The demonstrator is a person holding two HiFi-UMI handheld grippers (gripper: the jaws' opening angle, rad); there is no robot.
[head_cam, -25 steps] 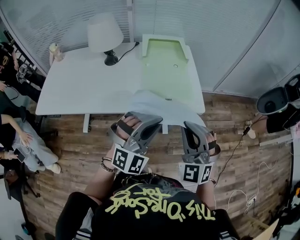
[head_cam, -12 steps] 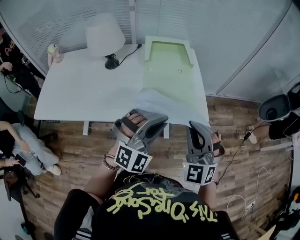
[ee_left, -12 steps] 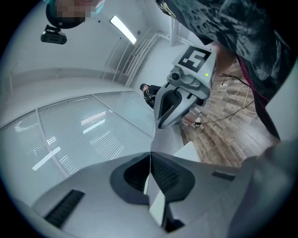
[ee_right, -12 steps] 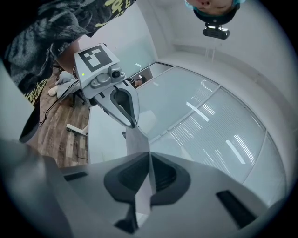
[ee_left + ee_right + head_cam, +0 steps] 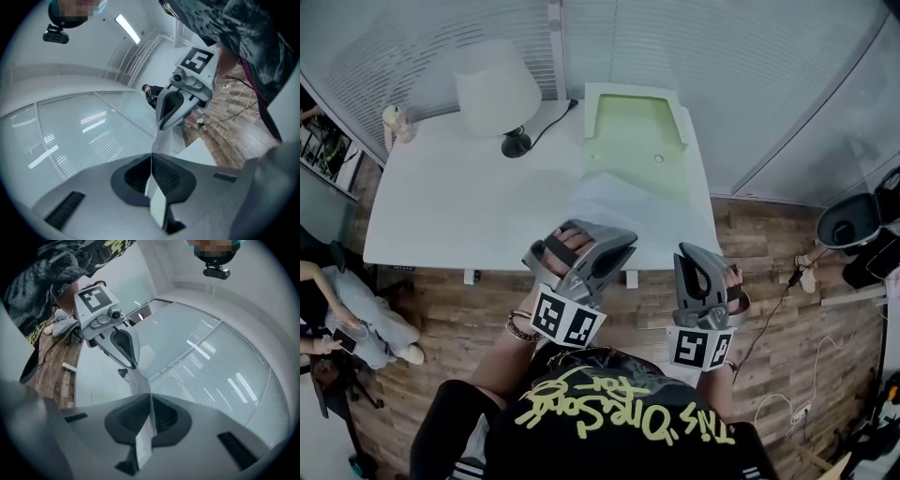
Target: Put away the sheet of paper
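Left gripper [image 5: 617,246]: held in my operator's left hand [image 5: 561,247], wrist wearing a bracelet [image 5: 518,328]. It points away from the body toward the table [image 5: 459,197], close to level and angled slightly toward the right. Its marker cube [image 5: 565,319] faces back at the chest. Jaws are pressed together on the near left edge of the sheet of paper [image 5: 628,208]; in the left gripper view I see the white edge clamped between the dark pads [image 5: 171,176].

Right gripper [image 5: 686,253]: held in the right hand [image 5: 729,289], beside the left one and apart from it, pointing the same way, nearly level. Jaws are closed on the near right edge of the same sheet; the right gripper view shows the paper [image 5: 143,437] nipped edge-on between them, running across to the other gripper [image 5: 123,345].

Sheet of paper: white, spread between both grippers. It reaches out over the near right part of the table, just in front of the green tray [image 5: 637,141]. I cannot tell whether its far edge rests on the tabletop.

Lamp [image 5: 497,89]: white shade, standing at the table's back, left of the tray.
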